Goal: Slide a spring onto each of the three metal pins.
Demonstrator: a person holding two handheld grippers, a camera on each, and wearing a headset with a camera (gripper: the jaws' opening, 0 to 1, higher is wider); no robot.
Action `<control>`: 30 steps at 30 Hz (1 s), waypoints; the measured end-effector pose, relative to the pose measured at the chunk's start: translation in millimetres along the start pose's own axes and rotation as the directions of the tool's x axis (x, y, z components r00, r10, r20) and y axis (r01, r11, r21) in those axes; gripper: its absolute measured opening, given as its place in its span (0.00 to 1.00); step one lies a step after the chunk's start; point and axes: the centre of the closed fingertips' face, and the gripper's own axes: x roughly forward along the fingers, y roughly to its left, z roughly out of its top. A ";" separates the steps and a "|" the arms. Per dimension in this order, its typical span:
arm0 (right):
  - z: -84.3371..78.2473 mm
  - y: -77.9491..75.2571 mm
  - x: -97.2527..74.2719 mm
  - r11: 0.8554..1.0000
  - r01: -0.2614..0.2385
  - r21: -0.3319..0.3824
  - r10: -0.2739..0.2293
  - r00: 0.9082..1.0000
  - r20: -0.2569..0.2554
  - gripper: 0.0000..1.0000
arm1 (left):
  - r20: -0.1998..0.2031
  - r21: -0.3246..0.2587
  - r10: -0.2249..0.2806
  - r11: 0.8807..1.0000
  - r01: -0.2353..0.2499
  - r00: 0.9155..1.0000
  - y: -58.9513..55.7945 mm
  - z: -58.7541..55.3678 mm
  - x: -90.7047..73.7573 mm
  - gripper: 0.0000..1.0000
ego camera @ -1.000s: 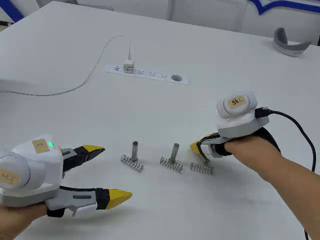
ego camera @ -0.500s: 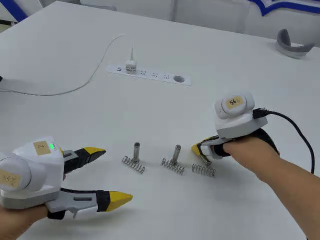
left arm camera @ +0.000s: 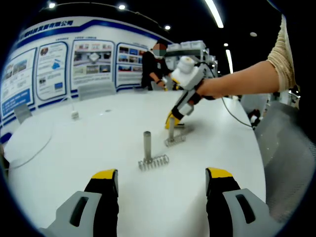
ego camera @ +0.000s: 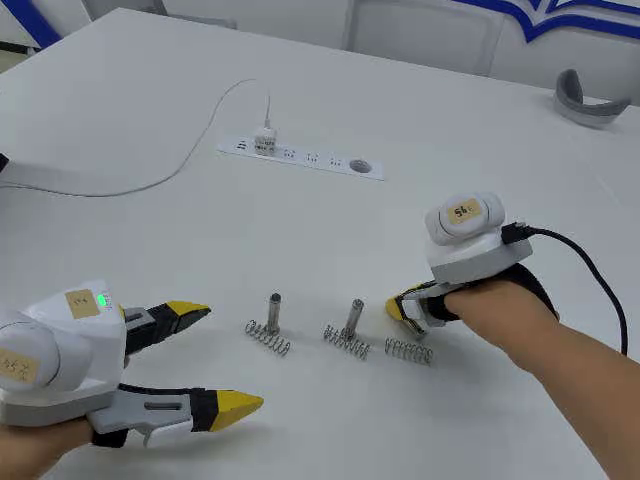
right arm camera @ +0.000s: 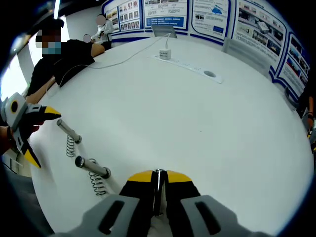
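Change since a second ago: nothing on the table [ego camera: 420, 120] has shifted against its neighbours. My head has tipped, so the whole scene sits a little lower, and both claws keep their places beside the row.
Left claw [ego camera: 215, 358]: jaws wide apart, holding nothing, low at the near left with its tips toward the left pin [ego camera: 274, 311].
Right claw [ego camera: 405, 308]: clamped on the third pin [right arm camera: 158, 190], a thin metal rod between my yellow tips at the right end of the row.
Pins: the left pin and the middle pin [ego camera: 354, 317] stand upright and bare, well apart.
Springs: the left spring [ego camera: 268, 337], middle spring [ego camera: 346, 342] and third spring [ego camera: 408, 351] lie flat on the table, each at the near foot of its pin.
Open room: bare table lies between my left claw and the left pin. A wide bare stretch runs from the row back to the power strip [ego camera: 300, 158] and its white cable [ego camera: 190, 140].
Edges: the table's far edge crosses the top of the head view. In the left gripper view its rim curves past on the right of the row.
Hidden: in the head view my right claw and hand cover nearly all of the third pin. I cannot tell whether the third spring touches my tips.
Cut off: my left claw's body runs out at the bottom left corner. The black cable [ego camera: 585, 275] leaves at the right, and the frame clips the grey curved thing [ego camera: 585, 95] there.
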 end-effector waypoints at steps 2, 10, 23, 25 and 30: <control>0.2 0.2 0.2 1.000 0.004 0.003 -0.004 1.000 -0.011 0.09 | -0.002 -0.001 0.000 1.000 0.000 1.000 -0.2 -0.5 0.0 0.73; 0.4 -0.8 1.8 1.000 0.015 0.011 -0.014 0.997 -0.072 0.09 | -0.003 0.003 -0.004 1.000 0.004 1.000 -2.3 0.1 1.4 0.73; -2.2 1.4 -6.5 0.999 0.028 0.031 -0.027 0.999 -0.023 0.09 | -0.004 0.013 -0.003 1.000 0.003 1.000 -3.7 2.5 -1.3 0.72; 1.0 0.9 -10.7 0.999 0.029 0.031 -0.029 1.000 -0.008 0.09 | -0.002 0.013 0.000 1.000 0.000 1.000 -2.9 3.3 -1.7 0.72; 8.4 6.5 -25.7 0.999 0.029 0.021 -0.030 0.999 0.029 0.09 | 0.001 0.017 0.000 1.000 0.000 1.000 -2.9 5.7 -0.8 0.72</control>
